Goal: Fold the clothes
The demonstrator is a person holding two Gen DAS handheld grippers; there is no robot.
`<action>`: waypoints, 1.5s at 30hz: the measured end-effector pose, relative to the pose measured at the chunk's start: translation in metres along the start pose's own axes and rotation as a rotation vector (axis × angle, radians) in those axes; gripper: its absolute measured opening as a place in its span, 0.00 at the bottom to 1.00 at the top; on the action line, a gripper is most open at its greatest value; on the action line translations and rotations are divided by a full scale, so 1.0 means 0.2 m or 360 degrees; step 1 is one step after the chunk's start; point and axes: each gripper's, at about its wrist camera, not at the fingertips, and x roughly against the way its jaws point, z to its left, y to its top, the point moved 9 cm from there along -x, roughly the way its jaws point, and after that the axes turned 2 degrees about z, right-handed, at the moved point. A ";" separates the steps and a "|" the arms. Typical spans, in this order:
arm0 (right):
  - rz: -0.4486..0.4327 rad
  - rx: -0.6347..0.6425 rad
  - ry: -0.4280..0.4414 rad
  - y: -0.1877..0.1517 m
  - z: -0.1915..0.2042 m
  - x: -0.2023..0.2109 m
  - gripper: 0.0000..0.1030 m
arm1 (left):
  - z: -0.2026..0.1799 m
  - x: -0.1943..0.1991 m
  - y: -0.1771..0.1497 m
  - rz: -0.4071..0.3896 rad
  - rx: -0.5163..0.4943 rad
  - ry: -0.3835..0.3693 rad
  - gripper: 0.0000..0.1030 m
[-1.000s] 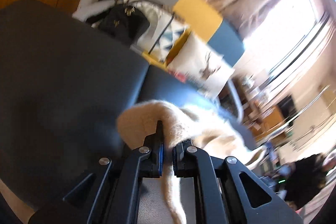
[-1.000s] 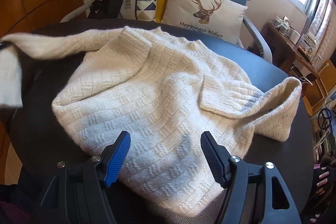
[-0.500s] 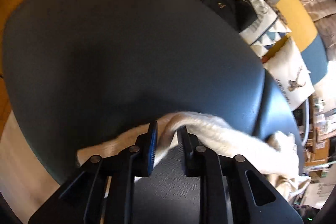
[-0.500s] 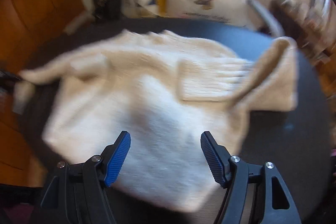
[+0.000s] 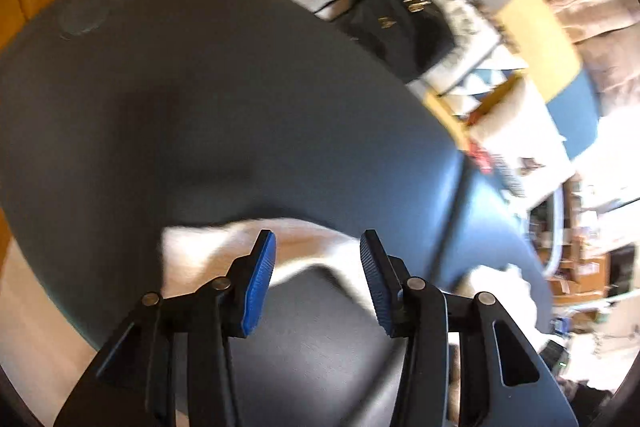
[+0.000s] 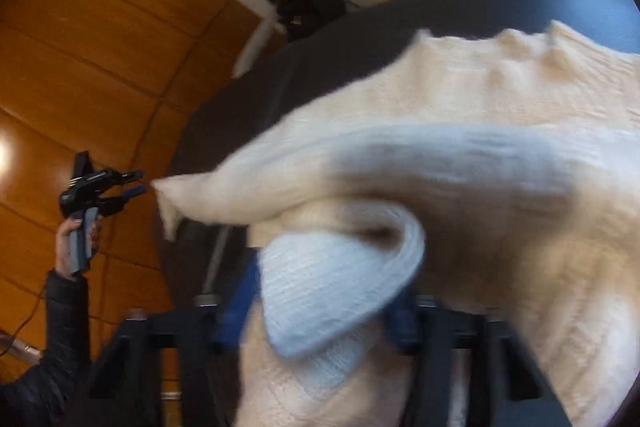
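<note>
Left gripper [image 5: 316, 259] let go of the cream knitted sweater's sleeve [image 5: 224, 247], jaws opening with nothing pinched, sleeve now lying at 6 o'clock on the dark round table [image 5: 200, 107], while right gripper [image 6: 320, 311] was closing on a rolled hem [image 6: 332, 279], so the next fold looked underway.

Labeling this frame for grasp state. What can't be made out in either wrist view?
- Right wrist view: right gripper fingers closing; a curled fold of the cream knitted sweater covers them, and blur hides contact.
- Left wrist view: left gripper fingers opening, sleeve behind them smeared by motion.
- Left wrist view: black handbag on the sofa too blurred for detail.
</note>
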 end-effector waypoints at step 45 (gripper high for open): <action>-0.0111 0.0239 -0.1376 -0.10 -0.72 0.79 0.04 | -1.13 -0.26 -1.11 0.0267 -0.0603 -0.0607 0.60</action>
